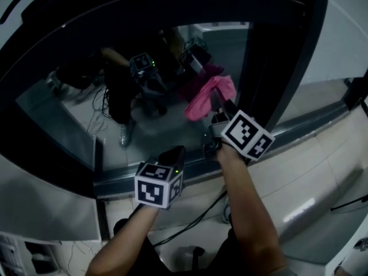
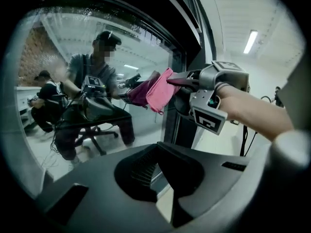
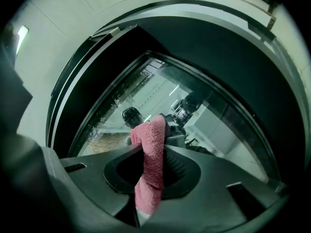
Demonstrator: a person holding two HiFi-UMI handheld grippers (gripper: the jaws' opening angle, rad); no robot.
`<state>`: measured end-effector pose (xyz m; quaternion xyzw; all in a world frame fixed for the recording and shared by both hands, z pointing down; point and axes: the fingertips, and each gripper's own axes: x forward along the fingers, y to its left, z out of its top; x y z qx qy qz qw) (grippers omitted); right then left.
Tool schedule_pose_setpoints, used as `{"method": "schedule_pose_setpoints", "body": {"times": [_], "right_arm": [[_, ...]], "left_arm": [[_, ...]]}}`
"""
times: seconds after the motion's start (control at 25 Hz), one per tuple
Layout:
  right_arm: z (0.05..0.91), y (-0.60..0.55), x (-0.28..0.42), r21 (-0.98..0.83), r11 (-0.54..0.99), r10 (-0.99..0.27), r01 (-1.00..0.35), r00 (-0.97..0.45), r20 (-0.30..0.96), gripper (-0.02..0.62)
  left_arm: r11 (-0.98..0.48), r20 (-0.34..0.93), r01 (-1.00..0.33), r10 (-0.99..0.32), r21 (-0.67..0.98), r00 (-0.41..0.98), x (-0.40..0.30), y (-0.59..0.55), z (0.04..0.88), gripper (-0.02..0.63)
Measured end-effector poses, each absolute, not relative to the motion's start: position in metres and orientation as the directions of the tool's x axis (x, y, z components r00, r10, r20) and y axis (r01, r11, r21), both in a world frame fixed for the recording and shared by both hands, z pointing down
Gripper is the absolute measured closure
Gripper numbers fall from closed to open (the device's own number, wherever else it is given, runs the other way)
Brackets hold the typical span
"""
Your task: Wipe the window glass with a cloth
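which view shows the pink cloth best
The right gripper view: the pink cloth fills the centre, clamped in the right gripper. The head view shows it small and dim; the left gripper view shows it from the side, bunched at that gripper's tips.

The right gripper [image 1: 215, 109] reaches up to the window glass [image 1: 155, 125], with a pink cloth [image 1: 209, 95] bunched at its tip against the pane. The left gripper [image 1: 174, 154] hangs lower, near the dark bottom frame [image 1: 115, 181], apart from the cloth. The glass reflects the person and both grippers. A black cable [image 1: 192, 220] trails below, between the forearms.
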<state>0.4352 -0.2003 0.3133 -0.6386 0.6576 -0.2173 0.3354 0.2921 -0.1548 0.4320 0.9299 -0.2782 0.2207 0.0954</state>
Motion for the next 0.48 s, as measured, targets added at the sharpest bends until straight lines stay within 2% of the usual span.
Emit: {"method": "schedule_pose_setpoints", "body": {"times": [0.48], "right_arm": [[0.4, -0.188, 0.44, -0.724, 0.0, -0.995, -0.689, 0.069, -0.066, 0.532]], "left_arm": [[-0.832, 0.535, -0.549, -0.429, 0.079, 0.728, 0.297, -0.141, 0.484, 0.604]]}}
